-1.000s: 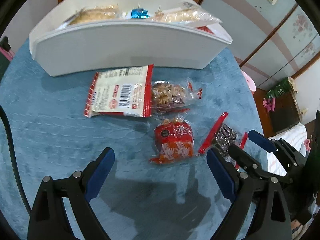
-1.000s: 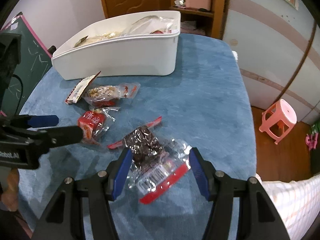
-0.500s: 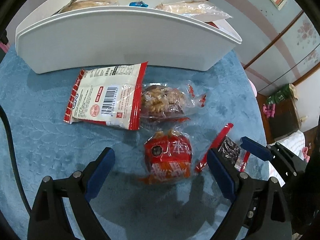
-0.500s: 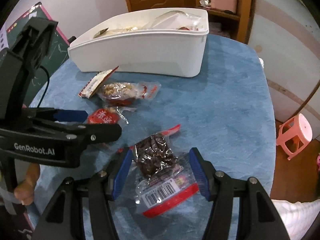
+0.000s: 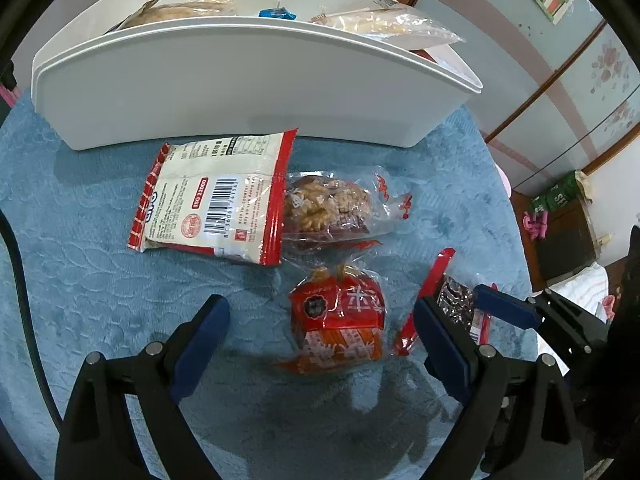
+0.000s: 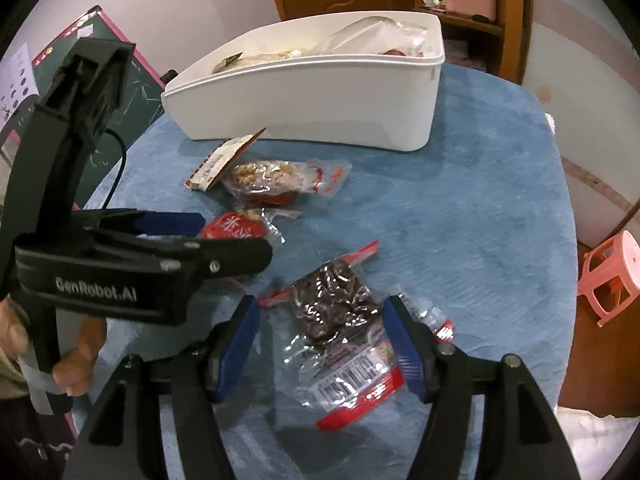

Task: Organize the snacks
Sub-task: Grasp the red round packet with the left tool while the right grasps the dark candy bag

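On the blue cloth lie a red snack packet (image 5: 340,320), a clear walnut packet (image 5: 328,204), a white-and-red packet (image 5: 216,196) and a dark dried-fruit packet (image 6: 332,312). My left gripper (image 5: 320,312) is open, its fingers standing wide on either side of the red packet without touching it. My right gripper (image 6: 320,312) straddles the dark packet, which lies flat on the cloth. Its jaws are opening and the pads stand off the wrapper. The white bin (image 5: 240,80) behind holds several bagged snacks.
A person's hand (image 6: 76,360) holds the left gripper's handle. The table's rounded edge drops off on the right toward a pink stool (image 6: 612,276). A chalkboard (image 6: 132,92) stands left of the table. Bare blue cloth (image 6: 460,208) lies right of the packets.
The left gripper has edged forward so the red packet now sits between its fingers. The right gripper has turned a little and its jaws stand wider around the dark packet.
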The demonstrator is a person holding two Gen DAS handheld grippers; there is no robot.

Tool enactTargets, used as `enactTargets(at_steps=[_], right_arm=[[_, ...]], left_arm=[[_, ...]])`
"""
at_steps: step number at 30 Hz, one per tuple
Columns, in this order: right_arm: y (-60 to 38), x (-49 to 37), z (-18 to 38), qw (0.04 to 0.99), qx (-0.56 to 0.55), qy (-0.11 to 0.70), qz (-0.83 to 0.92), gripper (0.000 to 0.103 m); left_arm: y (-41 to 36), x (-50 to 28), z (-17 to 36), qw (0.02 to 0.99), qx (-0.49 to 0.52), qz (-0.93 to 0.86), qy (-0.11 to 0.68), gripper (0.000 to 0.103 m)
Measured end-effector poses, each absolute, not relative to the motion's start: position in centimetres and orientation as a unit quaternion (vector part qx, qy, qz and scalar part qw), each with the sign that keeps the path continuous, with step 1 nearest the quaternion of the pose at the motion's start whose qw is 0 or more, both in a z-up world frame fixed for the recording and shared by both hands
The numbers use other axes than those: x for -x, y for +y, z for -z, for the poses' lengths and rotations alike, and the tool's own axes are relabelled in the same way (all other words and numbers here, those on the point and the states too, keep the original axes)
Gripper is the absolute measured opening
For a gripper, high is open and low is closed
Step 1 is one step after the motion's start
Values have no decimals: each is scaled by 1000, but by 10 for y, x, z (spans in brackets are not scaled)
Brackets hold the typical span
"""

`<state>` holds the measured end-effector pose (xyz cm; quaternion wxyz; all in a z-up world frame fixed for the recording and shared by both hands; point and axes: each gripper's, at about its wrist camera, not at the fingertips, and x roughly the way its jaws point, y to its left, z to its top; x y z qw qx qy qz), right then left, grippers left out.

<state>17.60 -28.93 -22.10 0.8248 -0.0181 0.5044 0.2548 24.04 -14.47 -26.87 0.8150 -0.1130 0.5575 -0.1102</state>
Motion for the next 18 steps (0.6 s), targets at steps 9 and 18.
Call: enactTargets(at_steps=[9,18], right_arm=[[-259,-172,232,838,125,490,-207,65],[-259,-163,230,862,77,473,-166,54]], left_arm=[[-149,-237,267,824,85,103,551,80],[-142,-229,261,826,79,133,541,52]])
